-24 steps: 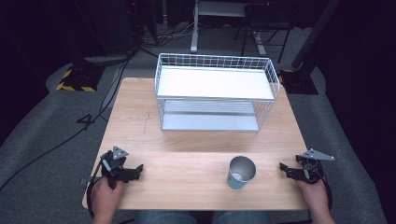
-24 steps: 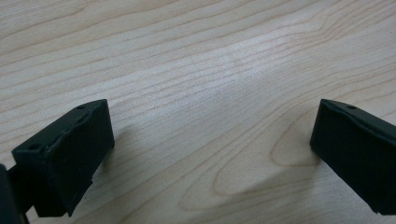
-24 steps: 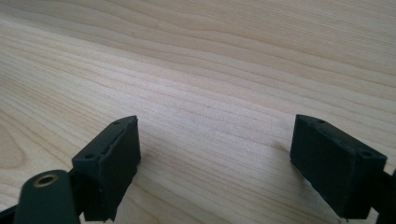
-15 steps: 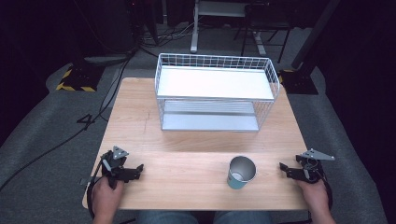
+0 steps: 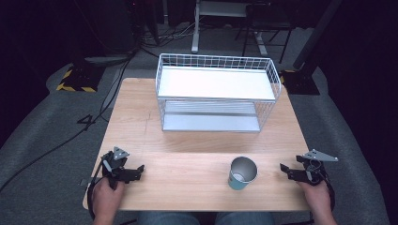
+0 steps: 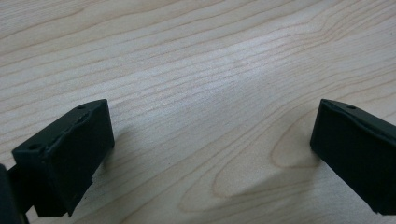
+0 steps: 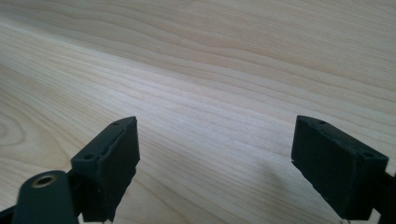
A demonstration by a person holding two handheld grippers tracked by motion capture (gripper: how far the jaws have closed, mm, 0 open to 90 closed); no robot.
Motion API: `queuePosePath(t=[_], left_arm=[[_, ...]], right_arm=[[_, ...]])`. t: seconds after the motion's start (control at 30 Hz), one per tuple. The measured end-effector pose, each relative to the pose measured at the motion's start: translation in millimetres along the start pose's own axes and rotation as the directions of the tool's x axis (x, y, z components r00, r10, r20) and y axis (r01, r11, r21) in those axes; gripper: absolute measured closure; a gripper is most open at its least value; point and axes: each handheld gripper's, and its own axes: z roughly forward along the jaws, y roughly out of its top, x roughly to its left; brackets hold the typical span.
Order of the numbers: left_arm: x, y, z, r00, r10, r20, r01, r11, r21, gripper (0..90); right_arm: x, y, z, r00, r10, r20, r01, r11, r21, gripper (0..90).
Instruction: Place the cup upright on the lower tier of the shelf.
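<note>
— What stood on the table (image 5: 187, 154)?
— A cup (image 5: 243, 173) near the front edge, a wire rack (image 5: 217, 93) farther back.
— And the grippers?
— Left gripper (image 5: 140, 168) and right gripper (image 5: 283, 167) rested at the front corners, well apart from the cup.

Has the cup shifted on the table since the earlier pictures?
No. The cup stands at the same spot in front of the wire rack, right of its middle.

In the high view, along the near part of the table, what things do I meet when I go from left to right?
left gripper → cup → right gripper
</note>
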Motion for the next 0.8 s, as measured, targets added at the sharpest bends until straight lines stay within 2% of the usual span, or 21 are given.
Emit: queuePosePath(t=[0.2, 0.53, 0.8], left_arm=[[0.0, 0.0, 0.0, 1.0000, 0.000, 0.000, 0.000, 1.0000, 0.000, 0.1], [0.2, 0.5, 0.2, 1.0000, 0.004, -0.005, -0.004, 1.0000, 0.000, 0.1], [0.2, 0.5, 0.2, 1.0000, 0.003, -0.005, -0.003, 1.0000, 0.000, 0.1]], right_arm=[[9.6, 3.5, -6.7, 0.9997, -0.003, -0.023, 0.003, 1.000, -0.013, 15.9], [37.9, 9.4, -23.5, 0.9958, -0.056, -0.073, 0.054, 0.998, -0.021, 16.0], [56.2, 12.7, -31.3, 0.9915, -0.074, -0.106, 0.072, 0.997, -0.021, 16.1]])
